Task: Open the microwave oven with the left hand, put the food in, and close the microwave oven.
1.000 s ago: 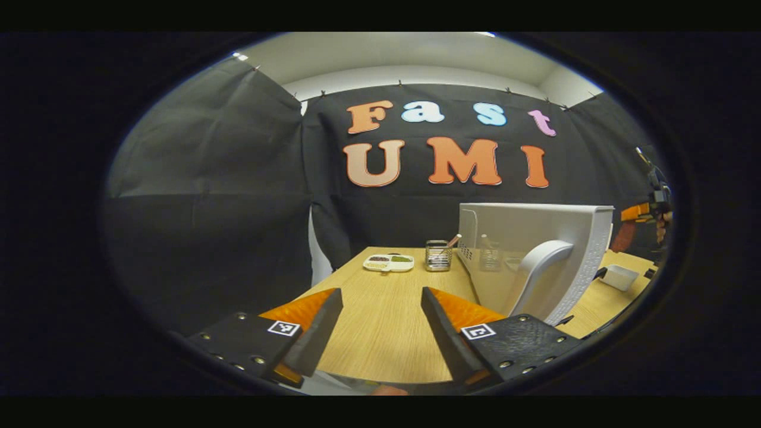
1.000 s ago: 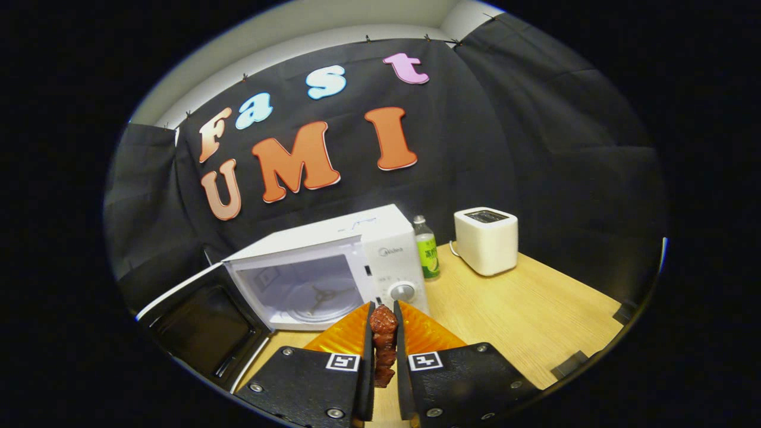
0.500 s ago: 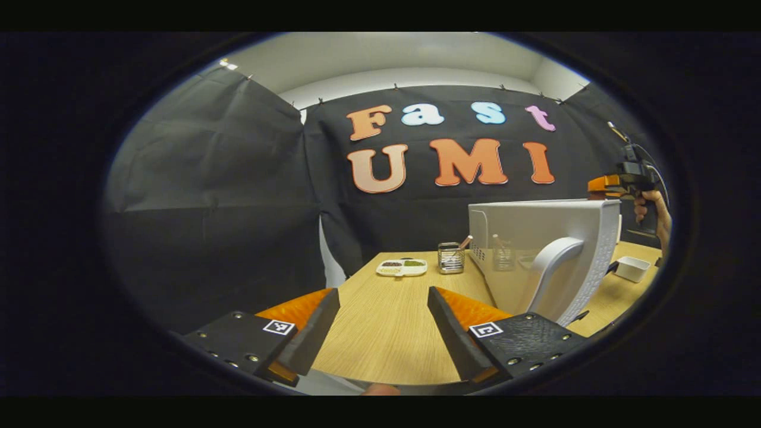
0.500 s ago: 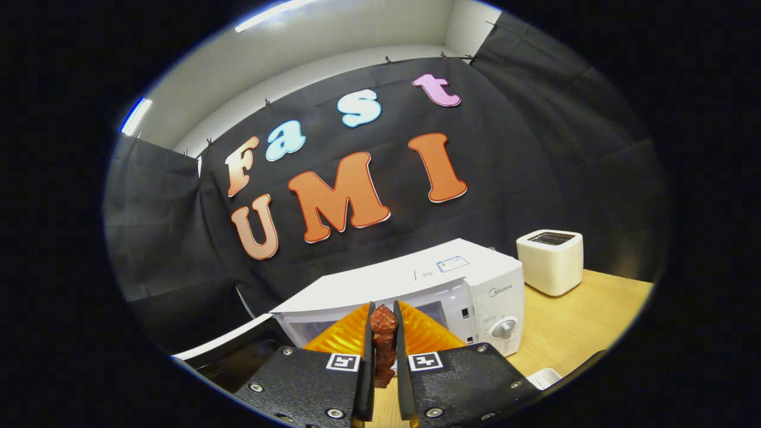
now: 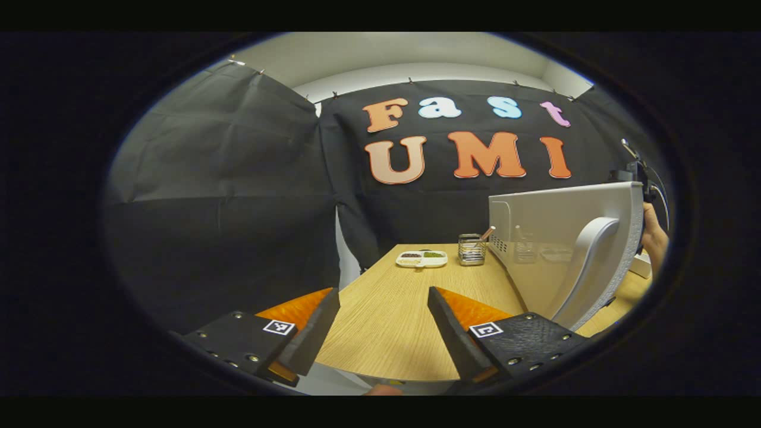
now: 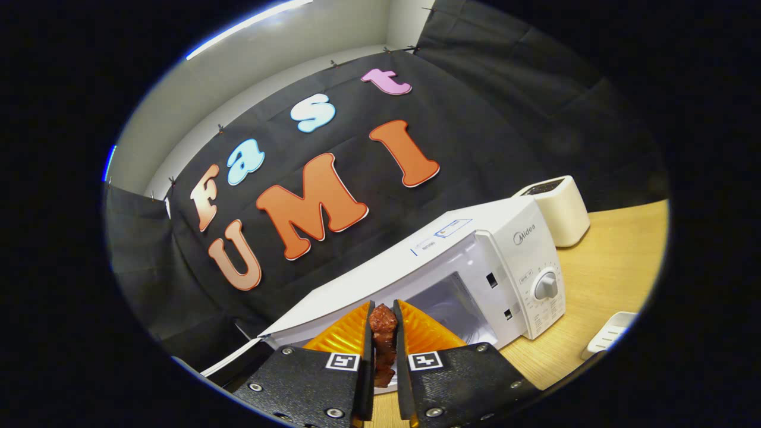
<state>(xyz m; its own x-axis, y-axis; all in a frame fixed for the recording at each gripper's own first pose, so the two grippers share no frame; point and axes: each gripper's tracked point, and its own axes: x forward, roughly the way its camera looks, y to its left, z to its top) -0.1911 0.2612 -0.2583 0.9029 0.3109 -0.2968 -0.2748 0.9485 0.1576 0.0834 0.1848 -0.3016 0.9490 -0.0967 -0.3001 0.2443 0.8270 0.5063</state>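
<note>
In the right gripper view a white microwave (image 6: 475, 261) stands with its door swung open to the left and its cavity showing. My right gripper (image 6: 381, 324) is shut on a reddish-brown piece of food (image 6: 383, 343), held just in front of the cavity opening. In the left gripper view the opened door (image 5: 565, 249) with its curved handle (image 5: 585, 261) stands at the right. My left gripper (image 5: 383, 312) is open over the wooden table (image 5: 386, 303), a little left of the door, with nothing between its fingers. A hand (image 5: 654, 238) shows behind the door's edge.
A divided white dish (image 5: 422, 258) and a wire holder (image 5: 471, 249) sit at the table's far end. A white toaster (image 6: 559, 208) stands behind the microwave's right side. A small white tray (image 6: 609, 342) lies near the table's front edge.
My right gripper has moved closer to the microwave's opening and tilted, still holding the food. The left gripper has drifted slightly; the hand with the other gripper now sits mostly behind the door.
</note>
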